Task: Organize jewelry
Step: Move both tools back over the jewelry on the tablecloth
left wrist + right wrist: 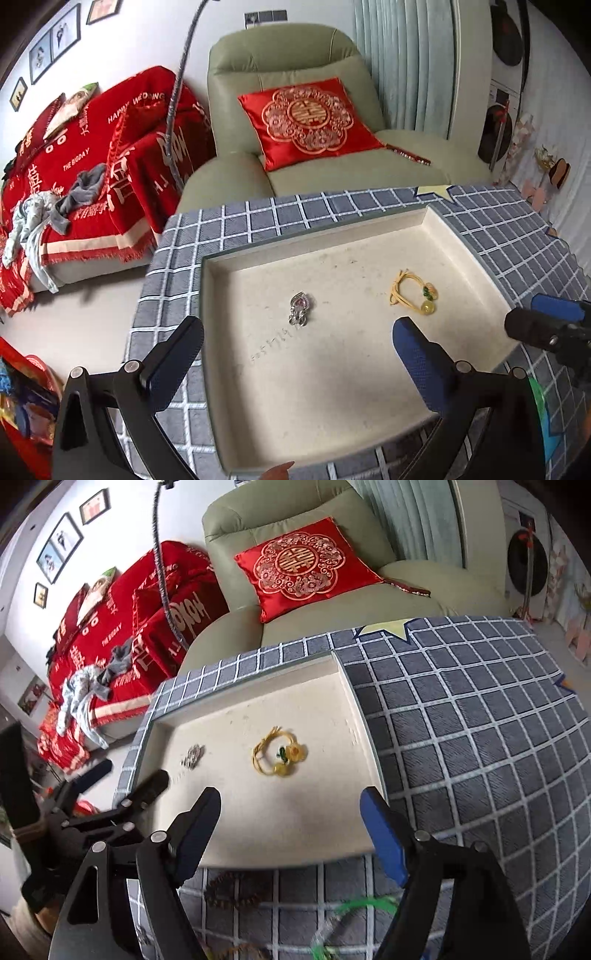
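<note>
A cream tray (461, 236) (354, 716) lies on a grey checked cloth. In it lie a silver pendant with a pink stone (300, 308) (192, 757) and a yellow cord bracelet with a yellow bead and green beads (413, 292) (280, 753). My left gripper (295, 354) is open and empty above the tray's near half, just short of the pendant. My right gripper (291, 827) is open and empty above the tray's near edge, short of the bracelet. A brown bead bracelet (232, 890) and a green string piece (354, 908) lie on the cloth below the right gripper.
The checked cloth (461, 738) covers the table around the tray. A green armchair with a red cushion (306, 118) stands behind the table. A sofa with red throws (92, 166) is at the left. The right gripper shows at the right edge of the left wrist view (550, 325).
</note>
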`<act>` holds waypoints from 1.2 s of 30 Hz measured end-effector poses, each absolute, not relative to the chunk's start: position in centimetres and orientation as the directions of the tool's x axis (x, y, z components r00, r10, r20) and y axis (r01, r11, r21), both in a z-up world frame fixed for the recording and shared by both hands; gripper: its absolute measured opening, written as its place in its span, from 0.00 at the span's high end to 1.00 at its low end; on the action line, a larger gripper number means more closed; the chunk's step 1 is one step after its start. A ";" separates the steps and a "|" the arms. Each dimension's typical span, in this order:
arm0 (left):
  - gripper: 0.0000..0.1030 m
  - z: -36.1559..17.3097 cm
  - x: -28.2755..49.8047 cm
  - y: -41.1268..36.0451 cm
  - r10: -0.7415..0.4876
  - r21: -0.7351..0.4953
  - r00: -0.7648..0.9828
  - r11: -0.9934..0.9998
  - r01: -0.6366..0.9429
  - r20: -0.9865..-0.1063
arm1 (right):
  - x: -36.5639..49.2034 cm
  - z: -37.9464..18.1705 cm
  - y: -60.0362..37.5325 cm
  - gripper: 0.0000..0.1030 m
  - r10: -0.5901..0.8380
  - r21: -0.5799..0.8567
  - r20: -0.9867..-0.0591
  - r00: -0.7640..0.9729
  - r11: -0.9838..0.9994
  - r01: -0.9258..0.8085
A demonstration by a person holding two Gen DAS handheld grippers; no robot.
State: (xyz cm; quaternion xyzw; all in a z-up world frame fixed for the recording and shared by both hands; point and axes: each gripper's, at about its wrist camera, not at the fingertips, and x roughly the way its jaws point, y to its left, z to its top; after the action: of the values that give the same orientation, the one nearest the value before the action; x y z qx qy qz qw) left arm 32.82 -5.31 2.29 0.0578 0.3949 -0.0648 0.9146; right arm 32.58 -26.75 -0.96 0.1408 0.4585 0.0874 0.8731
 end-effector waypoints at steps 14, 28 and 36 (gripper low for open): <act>0.00 4.1 24.4 -2.5 -0.145 -0.027 0.652 0.982 0.188 -0.744 | 25.7 2.9 -24.9 0.00 0.274 0.264 -0.719 0.639 0.958 -0.115; 0.00 2.1 15.9 -0.2 -0.126 0.001 0.649 0.981 0.192 -0.750 | 19.3 3.4 -24.8 0.00 0.248 0.220 -0.751 0.612 0.968 -0.122; 0.00 -0.8 13.4 1.4 -0.059 0.032 0.628 0.991 0.133 -0.776 | 16.5 0.8 -24.3 0.00 0.237 0.203 -0.788 0.568 0.971 -0.125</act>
State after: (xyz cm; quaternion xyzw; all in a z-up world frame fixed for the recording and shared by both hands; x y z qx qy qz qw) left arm 13.36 1.39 -0.85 0.0432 0.4282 -0.0535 0.9011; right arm 16.45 -24.33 0.75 0.0623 0.4531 0.1024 0.8834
